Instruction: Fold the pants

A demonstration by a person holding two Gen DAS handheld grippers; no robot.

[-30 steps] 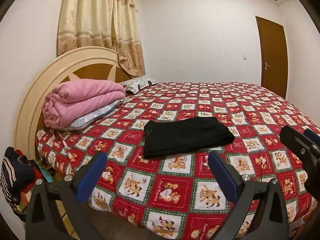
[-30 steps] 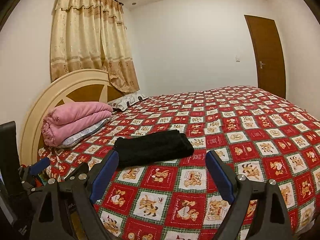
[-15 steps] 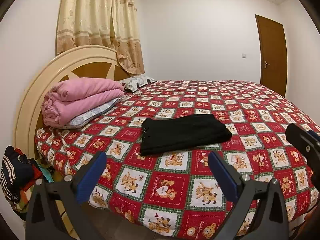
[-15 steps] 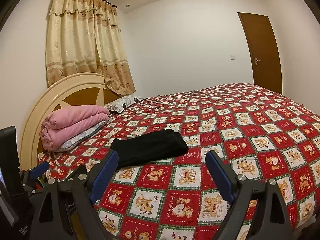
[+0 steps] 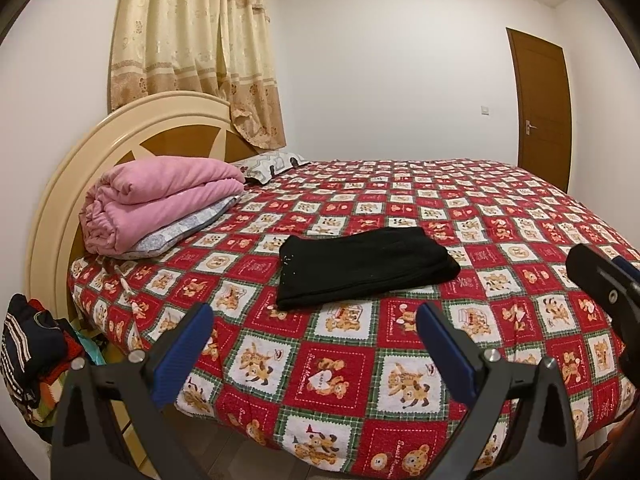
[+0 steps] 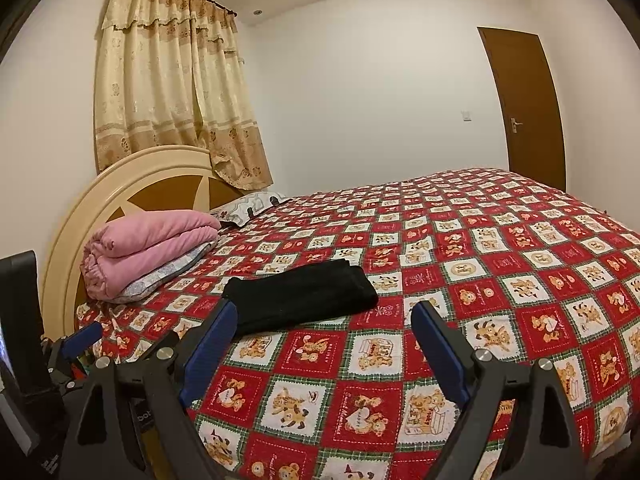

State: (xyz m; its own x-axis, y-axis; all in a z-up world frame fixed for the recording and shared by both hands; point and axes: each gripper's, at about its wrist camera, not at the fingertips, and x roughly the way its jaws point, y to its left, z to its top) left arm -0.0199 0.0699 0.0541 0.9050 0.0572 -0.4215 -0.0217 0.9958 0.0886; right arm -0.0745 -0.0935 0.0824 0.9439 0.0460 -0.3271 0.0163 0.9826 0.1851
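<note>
Black pants (image 5: 366, 266) lie folded into a flat rectangle on the red patchwork bedspread (image 5: 500, 216), near the bed's front edge. The same pants (image 6: 300, 296) show in the right wrist view, left of centre. My left gripper (image 5: 314, 320) hangs open over the bed's edge, short of the pants, with nothing between its blue pads (image 5: 182, 354). My right gripper (image 6: 322, 316) is open too and holds nothing, its left finger overlapping the pants' near corner in the picture. Part of the right gripper (image 5: 604, 284) shows at the right of the left wrist view.
A folded pink blanket (image 5: 160, 196) rests on a grey pillow by the cream headboard (image 5: 120, 128). A patterned pillow (image 5: 272, 164) lies behind it. A heap of clothes (image 5: 32, 360) sits on the floor at the left. A curtain (image 5: 200, 48) and brown door (image 5: 544, 104) stand beyond.
Both views have drawn back and tilted up a little: the pants sit slightly lower and smaller in the frames, and more of the ceiling shows. Both grippers stay open.
</note>
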